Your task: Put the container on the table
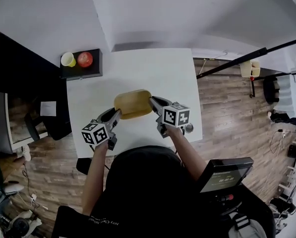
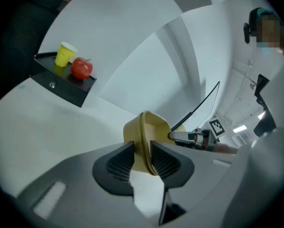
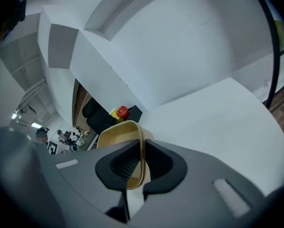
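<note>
1. Present state. The tan oval container (image 1: 133, 103) is over the middle of the white table (image 1: 157, 73), carried at its two ends. The left gripper (image 2: 142, 158) is closed on the wall and rim at one end. The right gripper (image 3: 141, 163) is closed to a narrow gap on the thin rim at the other end. No view shows whether the base touches the tabletop.

2. Hazard: early release. If the jaws part while the base is above the surface, the container drops and may bounce or tip. Cause: the base is hidden from every view, so contact is hard to confirm.

3. Hazard: uneven release. If one gripper lets go first, the free end falls and the container pivots on the other grip. Cause: each gripper holds only a short stretch of rim.

4. Hazard: slip at the rim. The pads bite on a thin, smooth lip, so a small twist of either hand may let the wall slide out. The right-hand grip looks the shallower of the two.

5. Hazard: dragging on withdrawal. With one pad of each gripper inside the wall, a sideways pull-out may catch the rim and shift or tilt the container.

6. Clearance. The black tray (image 1: 90, 71) with the yellow cup (image 1: 67, 59) and red apple (image 1: 85, 59) sits at the far corner, well apart. Collision there is unlikely.
</note>
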Available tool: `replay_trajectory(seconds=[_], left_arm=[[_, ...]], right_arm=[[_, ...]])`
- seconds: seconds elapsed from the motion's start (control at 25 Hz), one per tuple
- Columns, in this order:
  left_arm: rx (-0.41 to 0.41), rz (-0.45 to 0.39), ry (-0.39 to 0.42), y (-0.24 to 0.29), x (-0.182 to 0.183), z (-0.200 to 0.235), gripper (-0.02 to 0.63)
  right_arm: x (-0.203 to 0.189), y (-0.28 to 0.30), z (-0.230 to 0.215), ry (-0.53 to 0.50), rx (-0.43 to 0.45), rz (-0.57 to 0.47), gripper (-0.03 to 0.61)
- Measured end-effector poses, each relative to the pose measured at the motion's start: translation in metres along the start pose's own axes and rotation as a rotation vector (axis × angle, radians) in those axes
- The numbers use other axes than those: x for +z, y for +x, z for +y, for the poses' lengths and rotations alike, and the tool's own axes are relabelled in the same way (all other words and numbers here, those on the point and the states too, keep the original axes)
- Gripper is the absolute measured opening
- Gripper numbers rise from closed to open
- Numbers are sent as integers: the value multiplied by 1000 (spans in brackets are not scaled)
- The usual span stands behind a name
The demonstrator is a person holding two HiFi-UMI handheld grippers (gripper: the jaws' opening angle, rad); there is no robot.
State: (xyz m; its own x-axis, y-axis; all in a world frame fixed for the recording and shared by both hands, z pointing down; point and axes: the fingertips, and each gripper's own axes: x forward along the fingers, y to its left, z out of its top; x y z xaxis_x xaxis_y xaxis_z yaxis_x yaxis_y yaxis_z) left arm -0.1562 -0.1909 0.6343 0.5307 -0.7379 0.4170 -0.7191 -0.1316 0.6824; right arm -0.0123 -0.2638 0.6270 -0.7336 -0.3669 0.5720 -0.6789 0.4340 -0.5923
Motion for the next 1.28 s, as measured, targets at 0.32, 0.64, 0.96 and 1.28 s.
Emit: replay_trajectory(seconds=[0.32, 0.64, 0.96, 1.28], left_arm=[[47, 19, -16, 21, 11, 33, 84], [108, 47, -34, 41, 11, 66, 78], [128, 84, -51, 53, 2, 81, 78], [146, 103, -65, 58, -5, 89, 81]], right_arm=[[7, 29, -12, 20, -5, 28, 52], [3, 58, -32, 53, -55, 71, 52], [-9, 77, -50, 75, -60, 105, 51], [-16, 85, -57, 61, -70, 131, 51]])
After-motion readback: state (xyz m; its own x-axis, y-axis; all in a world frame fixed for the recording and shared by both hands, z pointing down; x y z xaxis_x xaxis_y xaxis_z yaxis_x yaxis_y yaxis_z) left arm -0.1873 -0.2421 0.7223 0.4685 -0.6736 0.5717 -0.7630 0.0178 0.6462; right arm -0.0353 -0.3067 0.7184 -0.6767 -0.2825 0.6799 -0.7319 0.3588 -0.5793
